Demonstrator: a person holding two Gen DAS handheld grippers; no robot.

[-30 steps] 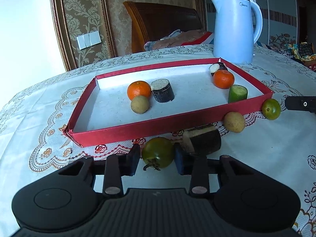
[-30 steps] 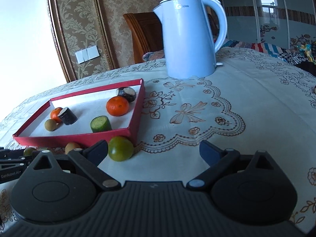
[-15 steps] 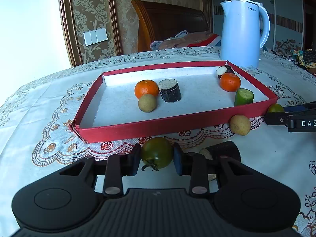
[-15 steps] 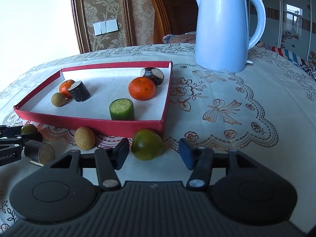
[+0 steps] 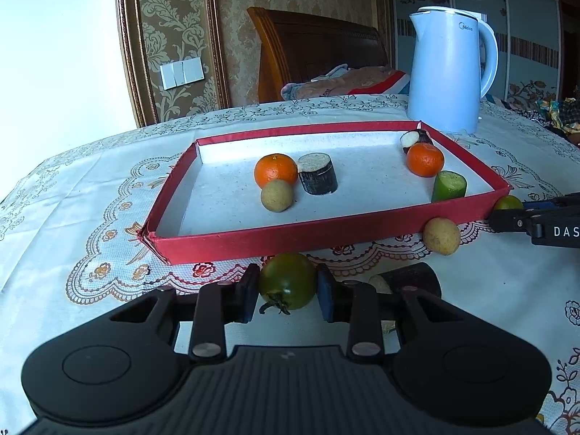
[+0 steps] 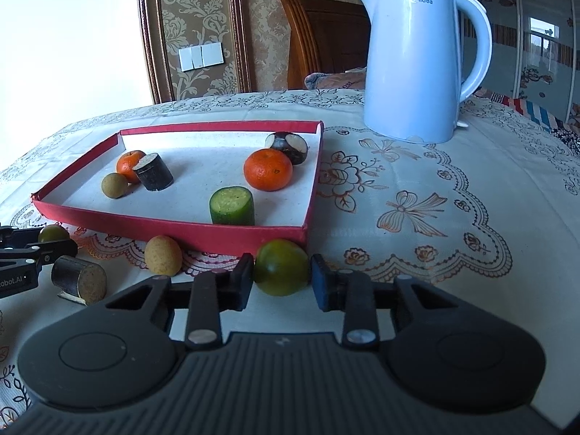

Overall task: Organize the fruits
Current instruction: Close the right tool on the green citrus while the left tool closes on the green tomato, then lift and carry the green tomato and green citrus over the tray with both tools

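Note:
My left gripper is shut on a dark green tomato just in front of the red tray's near wall. My right gripper is closing on a second green tomato at the tray's near right corner, and both pads touch its sides. In the tray lie two oranges, a green cucumber piece, a small tan fruit and two dark cut pieces. A tan round fruit and a dark cut cylinder lie on the cloth between the grippers.
A pale blue kettle stands behind the tray's right side on the embroidered tablecloth. A wooden chair back with clothes on the seat is behind the table. Open cloth stretches to the right of the tray.
My right gripper swung left to the green tomato and its jaws came in from wide apart to its sides. My left gripper kept its hold on its tomato.

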